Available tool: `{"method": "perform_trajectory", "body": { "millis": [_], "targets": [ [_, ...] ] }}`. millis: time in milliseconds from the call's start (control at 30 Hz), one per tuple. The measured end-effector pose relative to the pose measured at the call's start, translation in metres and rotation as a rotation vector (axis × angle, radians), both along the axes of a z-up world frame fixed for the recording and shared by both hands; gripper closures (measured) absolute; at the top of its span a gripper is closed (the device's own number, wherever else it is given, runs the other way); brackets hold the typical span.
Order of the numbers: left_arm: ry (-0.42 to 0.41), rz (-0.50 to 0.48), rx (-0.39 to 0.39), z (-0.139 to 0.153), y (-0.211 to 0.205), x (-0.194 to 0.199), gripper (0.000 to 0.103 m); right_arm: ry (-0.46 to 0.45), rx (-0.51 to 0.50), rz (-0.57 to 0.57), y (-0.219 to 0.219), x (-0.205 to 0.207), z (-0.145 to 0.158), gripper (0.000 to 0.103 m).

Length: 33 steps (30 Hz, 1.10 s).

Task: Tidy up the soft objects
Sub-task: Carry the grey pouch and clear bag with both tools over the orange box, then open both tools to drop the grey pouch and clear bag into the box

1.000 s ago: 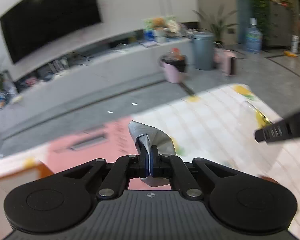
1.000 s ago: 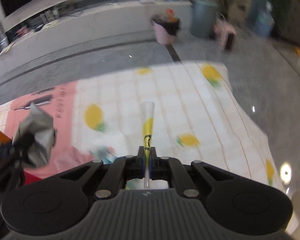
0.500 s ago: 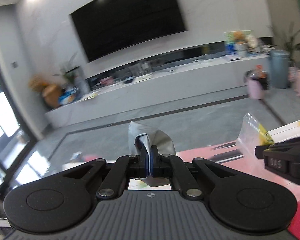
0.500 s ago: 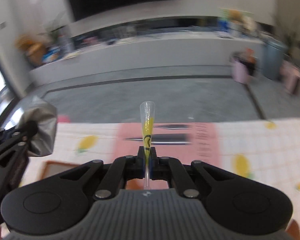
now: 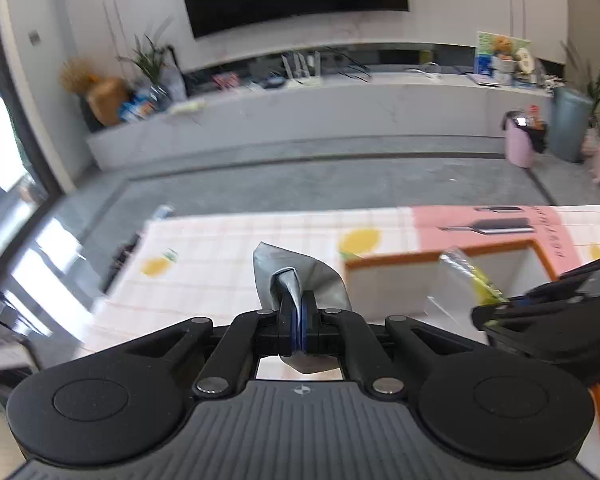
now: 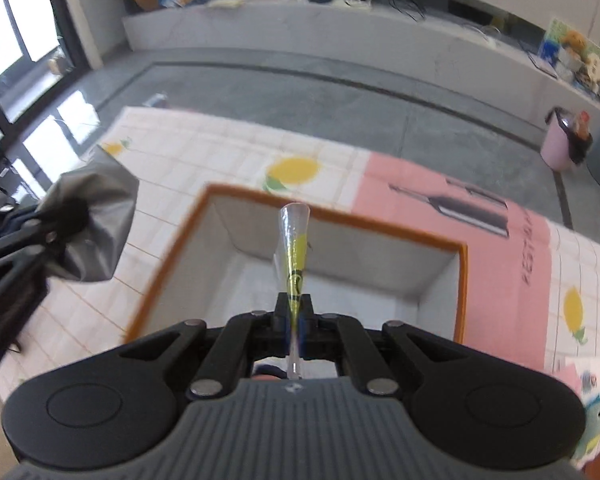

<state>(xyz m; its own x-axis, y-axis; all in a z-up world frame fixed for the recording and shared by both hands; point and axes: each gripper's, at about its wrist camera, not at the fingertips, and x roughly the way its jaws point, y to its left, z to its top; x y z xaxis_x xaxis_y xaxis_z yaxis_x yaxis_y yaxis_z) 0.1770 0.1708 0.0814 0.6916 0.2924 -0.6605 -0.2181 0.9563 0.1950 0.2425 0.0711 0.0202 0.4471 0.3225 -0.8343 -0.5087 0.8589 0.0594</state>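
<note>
Above the orange-rimmed box (image 6: 462, 280), each hand-held gripper clamps a packet, silver (image 5: 300, 276) left, clear-yellow (image 6: 295, 256) right; pink mat's lettering unreadable.

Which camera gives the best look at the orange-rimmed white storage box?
The right wrist view: the orange-rimmed white storage box sits centred, its rim and inner walls mostly visible. The left wrist view shows only its far rim and part of the inside, cut off by the right gripper.
</note>
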Motion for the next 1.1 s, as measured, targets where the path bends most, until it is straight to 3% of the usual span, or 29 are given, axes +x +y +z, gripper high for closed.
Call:
{"method": "perform_trajectory", "body": {
  "millis": [133,333,600,667,867,967,1033,1067,1100],
  "targets": [
    [0.017,-0.057,-0.096,-0.011,0.003,0.000,0.101,0.013,-0.032,-0.042,-0.016,0.015,-0.021,0.103],
    [0.039,-0.119,-0.136,-0.034,-0.004,0.015,0.101,0.004,-0.035,-0.035,-0.038,0.029,-0.034,0.102],
    [0.075,-0.127,-0.120,-0.072,-0.025,0.037,0.101,-0.013,-0.033,0.001,-0.047,0.041,-0.053,0.103],
    [0.085,-0.113,-0.120,-0.080,-0.024,0.040,0.101,-0.002,0.005,0.023,-0.048,0.041,-0.056,0.103],
    [0.123,-0.068,-0.112,-0.096,-0.014,0.041,0.101,0.009,-0.028,0.055,-0.038,0.039,-0.066,0.103],
    [0.113,-0.091,-0.091,-0.094,-0.017,0.036,0.095,0.010,-0.028,0.047,-0.037,0.039,-0.066,0.103],
    [0.116,-0.101,-0.078,-0.092,-0.017,0.035,0.074,0.020,-0.020,0.028,-0.038,0.039,-0.066,0.103],
    [0.117,-0.104,-0.076,-0.090,-0.017,0.034,0.048,0.024,-0.019,0.019,-0.038,0.039,-0.065,0.103],
    [0.117,-0.103,-0.067,-0.089,-0.017,0.034,0.048,0.022,-0.016,0.010,-0.039,0.039,-0.064,0.103]
  ]
}}
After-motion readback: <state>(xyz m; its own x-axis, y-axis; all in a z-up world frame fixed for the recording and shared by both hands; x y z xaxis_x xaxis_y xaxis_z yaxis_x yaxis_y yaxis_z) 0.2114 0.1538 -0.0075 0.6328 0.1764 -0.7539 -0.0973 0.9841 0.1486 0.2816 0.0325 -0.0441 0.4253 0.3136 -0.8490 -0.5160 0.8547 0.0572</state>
